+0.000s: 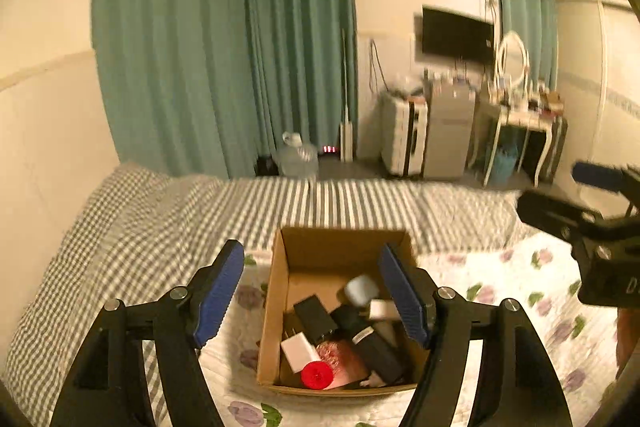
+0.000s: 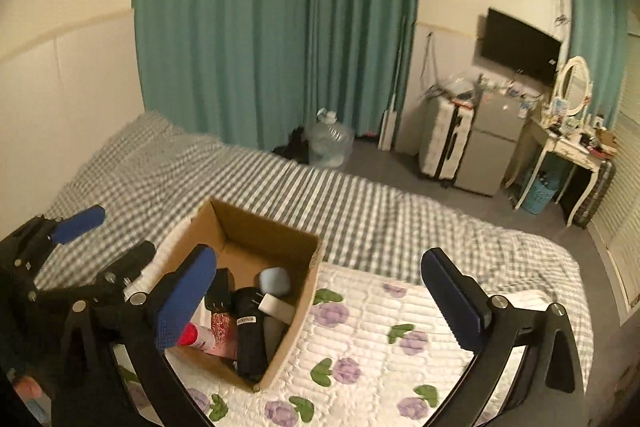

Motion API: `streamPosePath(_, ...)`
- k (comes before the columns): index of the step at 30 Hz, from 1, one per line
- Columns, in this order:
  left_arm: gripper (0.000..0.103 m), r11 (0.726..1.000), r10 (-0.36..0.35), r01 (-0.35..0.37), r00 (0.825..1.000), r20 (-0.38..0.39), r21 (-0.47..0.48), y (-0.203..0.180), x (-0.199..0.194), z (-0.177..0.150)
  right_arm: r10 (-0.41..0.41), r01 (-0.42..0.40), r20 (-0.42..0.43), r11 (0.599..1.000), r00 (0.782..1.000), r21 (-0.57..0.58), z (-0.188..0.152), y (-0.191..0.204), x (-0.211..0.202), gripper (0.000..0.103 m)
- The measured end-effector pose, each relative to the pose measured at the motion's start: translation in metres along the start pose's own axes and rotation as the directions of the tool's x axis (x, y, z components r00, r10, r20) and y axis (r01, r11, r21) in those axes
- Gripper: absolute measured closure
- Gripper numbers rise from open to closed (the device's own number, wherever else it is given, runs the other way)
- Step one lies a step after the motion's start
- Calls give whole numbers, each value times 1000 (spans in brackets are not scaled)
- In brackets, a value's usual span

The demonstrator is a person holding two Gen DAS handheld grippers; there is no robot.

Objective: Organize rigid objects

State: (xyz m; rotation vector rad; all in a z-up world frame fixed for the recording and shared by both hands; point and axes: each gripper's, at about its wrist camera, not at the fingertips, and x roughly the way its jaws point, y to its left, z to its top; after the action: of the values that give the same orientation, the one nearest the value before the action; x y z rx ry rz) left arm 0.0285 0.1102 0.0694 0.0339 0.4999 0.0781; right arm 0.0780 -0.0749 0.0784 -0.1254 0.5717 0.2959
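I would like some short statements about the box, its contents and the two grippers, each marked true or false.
1. The cardboard box stands on the bed. True.
2. The left gripper is shut on a red-capped bottle. False: it is open and empty; the red-capped bottle lies in the box.
3. The right gripper is open and empty. True.
4. The box is empty. False: several items lie inside, among them a pale blue case.

L tongs point(image 1: 312, 297) spread wide, nothing held; R tongs point(image 2: 320, 301) same, both raised, side by side.
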Motion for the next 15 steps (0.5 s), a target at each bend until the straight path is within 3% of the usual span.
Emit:
streamPosePath(7,26,999,-29,31,992,120,-15,-9,-51,3,-59,54,106,997,993,50,-7,-13,-71,0)
streamPosePath(13,25,995,-41,60,975,219,-81,-9,-85,-18,-107,82,205,989,973,126,-38,-20,-112,0)
streamPosePath(15,25,997,-36,54,965,258,-62,-11,-92,-29,-121,90,239,986,963,137,-50,-21,-122,0)
